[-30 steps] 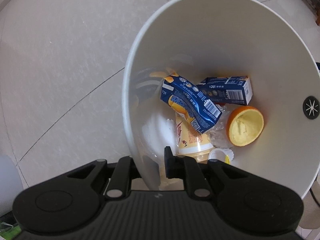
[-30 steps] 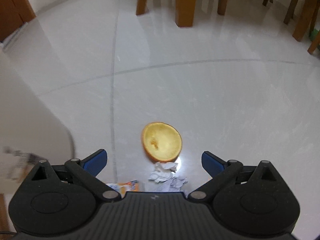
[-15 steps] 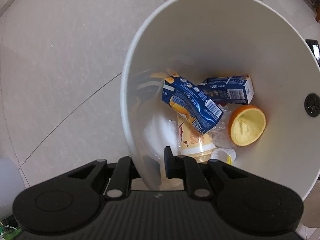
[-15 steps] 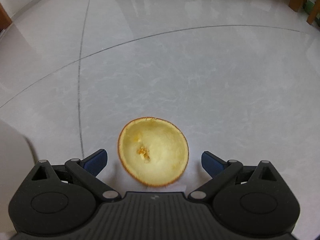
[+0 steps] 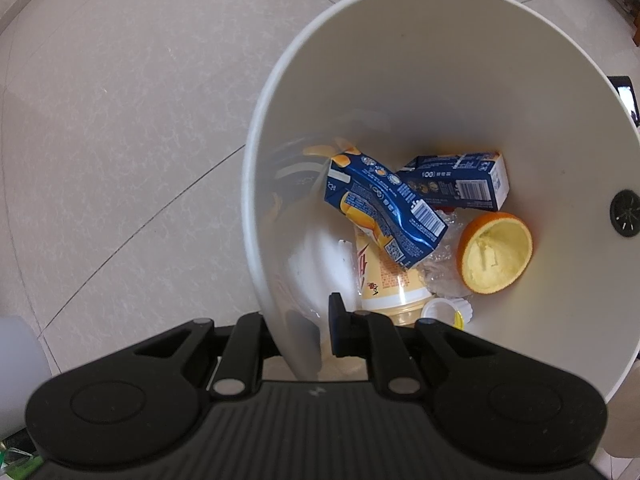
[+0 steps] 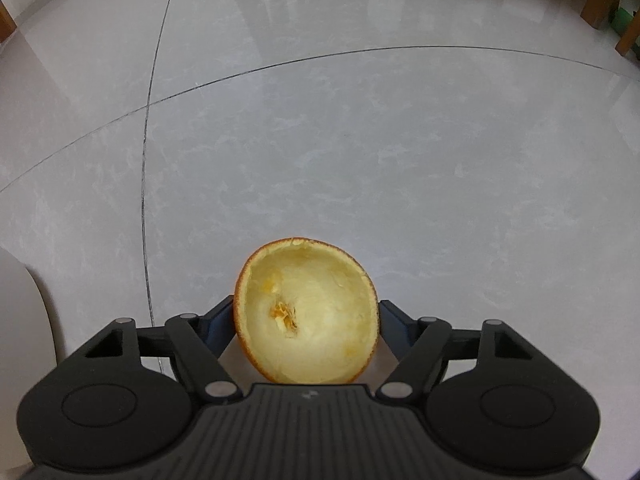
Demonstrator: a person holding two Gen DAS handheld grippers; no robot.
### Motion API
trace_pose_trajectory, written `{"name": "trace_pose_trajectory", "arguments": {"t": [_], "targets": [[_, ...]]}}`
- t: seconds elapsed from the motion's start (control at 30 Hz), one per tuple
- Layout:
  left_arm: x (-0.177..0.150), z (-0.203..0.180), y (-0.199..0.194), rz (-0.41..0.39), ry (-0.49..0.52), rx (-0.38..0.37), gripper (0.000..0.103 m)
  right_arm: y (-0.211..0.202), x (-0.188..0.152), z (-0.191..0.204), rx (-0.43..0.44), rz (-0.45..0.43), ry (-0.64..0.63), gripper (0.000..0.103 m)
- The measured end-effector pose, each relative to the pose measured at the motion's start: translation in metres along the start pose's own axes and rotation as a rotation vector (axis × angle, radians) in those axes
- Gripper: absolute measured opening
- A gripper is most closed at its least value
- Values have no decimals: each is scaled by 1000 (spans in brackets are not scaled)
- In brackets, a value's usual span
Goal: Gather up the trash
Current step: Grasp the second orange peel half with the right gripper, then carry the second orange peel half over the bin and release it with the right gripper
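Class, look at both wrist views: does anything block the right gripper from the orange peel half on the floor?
Nothing visible does. The orange peel half sits directly between the closing jaws of the right gripper, with only bare floor around it.

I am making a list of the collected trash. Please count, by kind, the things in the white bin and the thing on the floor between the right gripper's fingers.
Blue cartons: 2
Orange peel halves: 2, one in the bin, one on the floor
Yellow cup: 1
Small white lid: 1
Total: 6, as far as the clear plastic and hidden items allow.
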State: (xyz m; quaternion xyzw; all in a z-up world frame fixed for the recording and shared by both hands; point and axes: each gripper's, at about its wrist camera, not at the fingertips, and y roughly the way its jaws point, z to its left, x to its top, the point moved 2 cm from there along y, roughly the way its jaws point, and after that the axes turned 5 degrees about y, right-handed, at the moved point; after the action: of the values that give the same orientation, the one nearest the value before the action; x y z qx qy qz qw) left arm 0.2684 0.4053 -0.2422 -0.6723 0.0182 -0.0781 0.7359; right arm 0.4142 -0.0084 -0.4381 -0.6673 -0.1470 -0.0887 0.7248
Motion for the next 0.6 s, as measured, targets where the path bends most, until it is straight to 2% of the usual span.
{"name": "trace_pose_trajectory", "arguments": {"t": [0.23,0.33,0.6], "targets": [[0,0,1,2,-1,5,11,-21,-1,5,-9,8,-39,75],[0,0,1,5,-4,5,11,-44,-2,8,-13,7,-77,75],[-1,4,0,2,-23,-19,11,-157,-5,25,34,-21,-176,75]]}}
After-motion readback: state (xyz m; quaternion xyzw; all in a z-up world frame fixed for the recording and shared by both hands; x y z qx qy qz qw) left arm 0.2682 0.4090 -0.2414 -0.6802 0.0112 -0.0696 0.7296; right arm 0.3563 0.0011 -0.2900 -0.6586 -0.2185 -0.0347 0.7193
